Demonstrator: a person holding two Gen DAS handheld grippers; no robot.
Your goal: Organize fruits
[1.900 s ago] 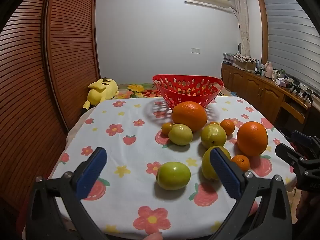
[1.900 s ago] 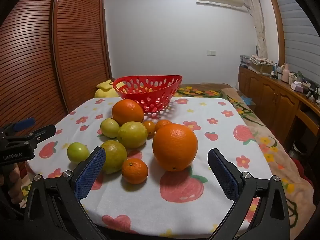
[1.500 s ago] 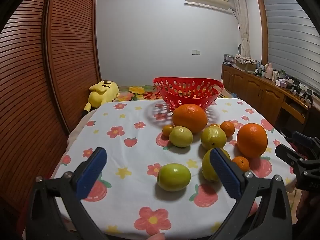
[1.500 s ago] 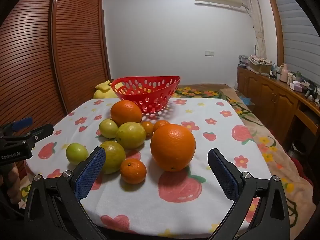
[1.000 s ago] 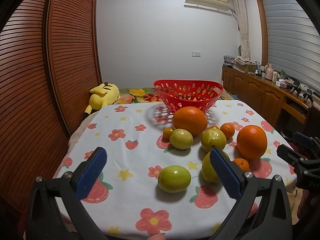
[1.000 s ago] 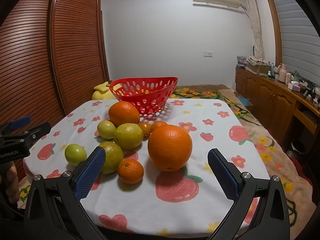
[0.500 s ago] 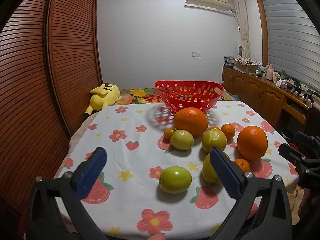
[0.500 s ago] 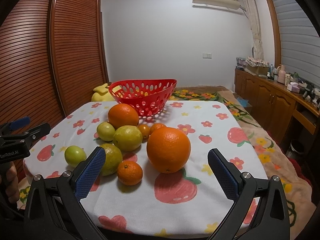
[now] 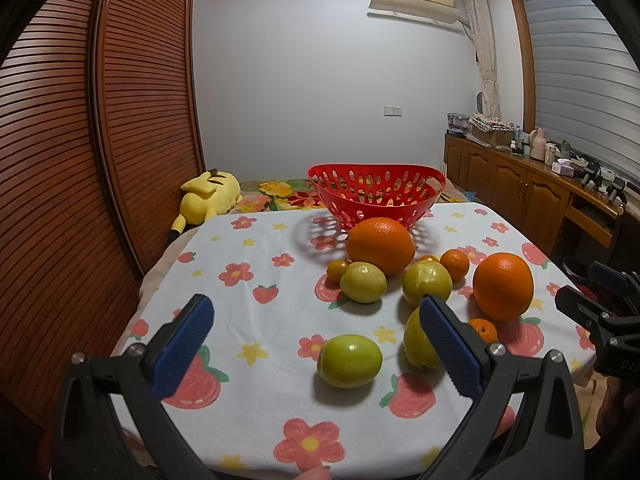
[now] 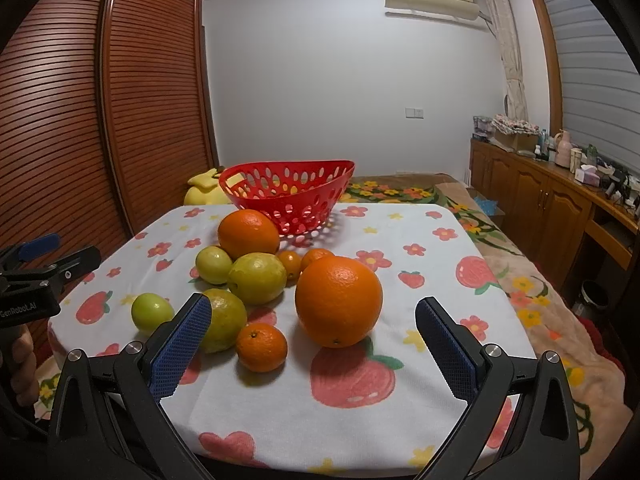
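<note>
Drawn back slightly from fruit; both grippers, left (image 9: 316, 336) and right (image 10: 312, 334), agape and empty; big orange (image 10: 338, 301) dead ahead of right, basket (image 10: 288, 196) beyond.

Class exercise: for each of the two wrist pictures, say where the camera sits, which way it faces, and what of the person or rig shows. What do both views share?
Left wrist: on the left gripper, at the table's near left, facing the red basket; open jaws, the right gripper at right.
Right wrist: on the right gripper, near right, facing the big orange; open jaws, left gripper and hand.
Shared: basket, fruit, tablecloth.
</note>
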